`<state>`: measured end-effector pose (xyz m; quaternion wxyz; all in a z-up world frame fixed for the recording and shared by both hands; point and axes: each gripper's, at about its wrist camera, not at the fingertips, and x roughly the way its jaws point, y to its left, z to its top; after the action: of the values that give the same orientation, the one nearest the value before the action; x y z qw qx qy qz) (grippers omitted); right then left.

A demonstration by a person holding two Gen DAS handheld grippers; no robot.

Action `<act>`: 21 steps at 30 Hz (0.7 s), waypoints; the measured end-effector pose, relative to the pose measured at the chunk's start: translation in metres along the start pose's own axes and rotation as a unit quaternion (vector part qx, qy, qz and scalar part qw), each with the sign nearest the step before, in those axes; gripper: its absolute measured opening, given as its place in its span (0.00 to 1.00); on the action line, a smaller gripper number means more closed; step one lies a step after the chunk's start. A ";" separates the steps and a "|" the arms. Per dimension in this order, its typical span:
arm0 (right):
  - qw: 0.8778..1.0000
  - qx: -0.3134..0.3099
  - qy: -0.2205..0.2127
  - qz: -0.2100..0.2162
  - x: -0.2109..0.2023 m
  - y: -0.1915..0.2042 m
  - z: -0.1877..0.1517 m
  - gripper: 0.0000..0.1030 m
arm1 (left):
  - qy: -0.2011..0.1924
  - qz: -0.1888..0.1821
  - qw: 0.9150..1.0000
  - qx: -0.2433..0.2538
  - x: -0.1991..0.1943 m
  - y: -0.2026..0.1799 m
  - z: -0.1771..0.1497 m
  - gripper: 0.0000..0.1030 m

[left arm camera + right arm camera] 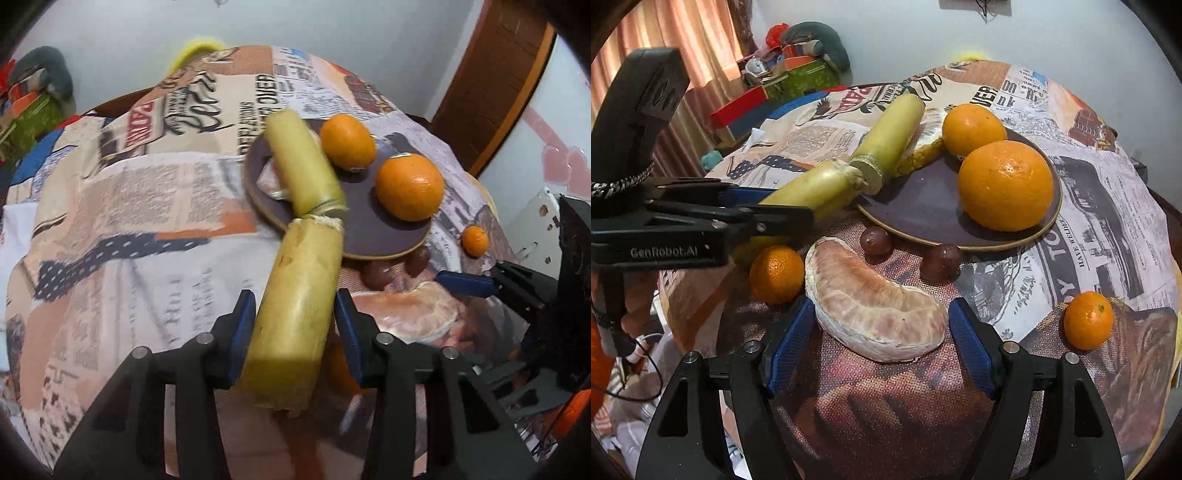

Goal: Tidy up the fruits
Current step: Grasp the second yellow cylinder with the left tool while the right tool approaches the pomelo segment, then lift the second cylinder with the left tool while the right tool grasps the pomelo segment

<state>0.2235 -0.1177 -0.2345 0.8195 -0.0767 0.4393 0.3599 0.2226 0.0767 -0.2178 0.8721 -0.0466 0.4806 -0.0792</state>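
Left gripper (295,325) fingers are clamped on the near segment of the sugarcane stalk (295,306). The stalk's long axis runs from the fingers toward the plate (923,210); the far segment, past the frayed node, lies over the plate's left rim beside two big oranges (1004,184) on the plate.

Right gripper (882,347) fingers are apart, straddling the peeled pomelo wedge (875,317), which lies flat on the surface just in front of the plate, long axis roughly crosswise between the fingers. Can't tell if the pads touch it. Right is the nearer gripper, so likely next grab.

Pomelo: pale pink, white membrane, soft-looking. Two grapes (940,262) and small mandarins (1087,319) sit loose near the plate's front rim.
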 end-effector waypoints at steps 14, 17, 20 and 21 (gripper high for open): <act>0.999 0.028 0.002 -0.017 -0.027 -0.013 -0.024 0.62 | 0.005 0.013 0.999 -0.049 -0.024 0.019 -0.038 0.39; 0.999 0.036 0.004 -0.022 -0.036 -0.014 -0.031 0.62 | 0.009 0.008 0.998 -0.055 -0.029 0.015 -0.047 0.37; 0.999 0.042 0.009 -0.023 -0.044 -0.013 -0.037 0.62 | 0.014 0.005 0.998 -0.054 -0.031 0.010 -0.055 0.37; 0.999 0.044 0.011 -0.022 -0.045 -0.013 -0.039 0.62 | 0.015 0.007 0.999 -0.051 -0.032 0.008 -0.057 0.37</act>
<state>0.1905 -0.1683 -0.2254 0.8248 -0.0541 0.4619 0.3216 0.1582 0.0904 -0.2233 0.8620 -0.0866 0.4971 -0.0492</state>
